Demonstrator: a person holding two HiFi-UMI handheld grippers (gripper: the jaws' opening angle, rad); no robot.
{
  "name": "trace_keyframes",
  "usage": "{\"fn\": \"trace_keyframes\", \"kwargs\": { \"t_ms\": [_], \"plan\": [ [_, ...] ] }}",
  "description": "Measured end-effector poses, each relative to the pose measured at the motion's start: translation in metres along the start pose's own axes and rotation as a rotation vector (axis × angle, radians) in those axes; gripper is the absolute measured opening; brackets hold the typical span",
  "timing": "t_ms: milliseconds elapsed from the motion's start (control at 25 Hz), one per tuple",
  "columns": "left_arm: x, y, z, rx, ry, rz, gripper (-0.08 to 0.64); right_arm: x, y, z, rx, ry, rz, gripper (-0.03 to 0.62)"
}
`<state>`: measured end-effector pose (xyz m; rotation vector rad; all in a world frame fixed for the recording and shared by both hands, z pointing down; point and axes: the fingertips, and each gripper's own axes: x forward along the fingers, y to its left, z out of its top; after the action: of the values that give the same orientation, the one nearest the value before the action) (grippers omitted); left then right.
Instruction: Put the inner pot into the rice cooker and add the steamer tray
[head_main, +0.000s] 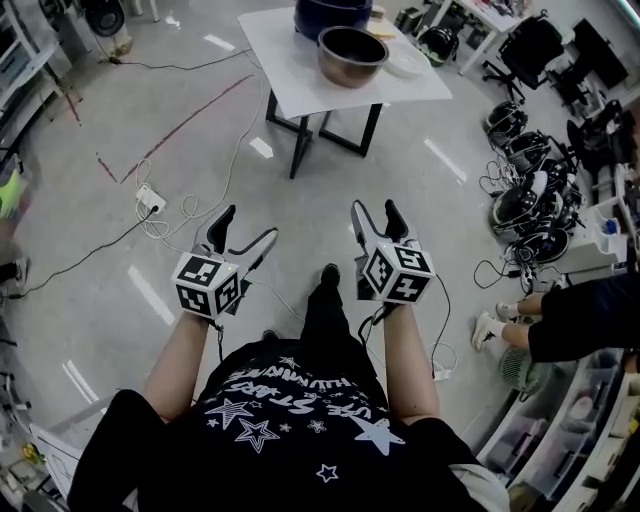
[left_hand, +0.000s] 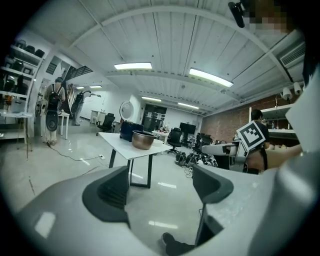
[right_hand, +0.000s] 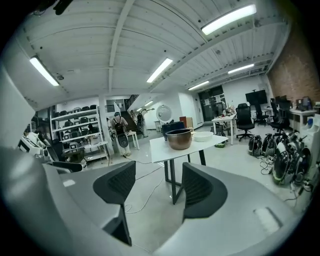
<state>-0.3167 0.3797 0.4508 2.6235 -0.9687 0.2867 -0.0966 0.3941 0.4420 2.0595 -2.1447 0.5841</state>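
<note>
You are holding your left gripper and right gripper out over the floor, both with jaws spread wide and grasping nothing. The inner pot is sitting on the white surface ahead, well apart from both grippers, just beside the dark blue rice cooker and the white steamer tray.

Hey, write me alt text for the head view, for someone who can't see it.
A person looking down holds a left gripper and a right gripper, both with jaws open and empty, above a glossy floor. Ahead stands a white table with a metal pot, a dark blue rice cooker and a white tray.
</note>
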Motion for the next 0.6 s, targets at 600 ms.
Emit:
{"fn": "trace_keyframes", "kwargs": {
  "t_ms": [600],
  "plan": [
    [0.174, 0.046, 0.069, -0.039, 0.016, 0.175, 0.394, 0.174, -0.125, 0.085, 0.010, 0.044, 0.144, 0.310]
  ]
}}
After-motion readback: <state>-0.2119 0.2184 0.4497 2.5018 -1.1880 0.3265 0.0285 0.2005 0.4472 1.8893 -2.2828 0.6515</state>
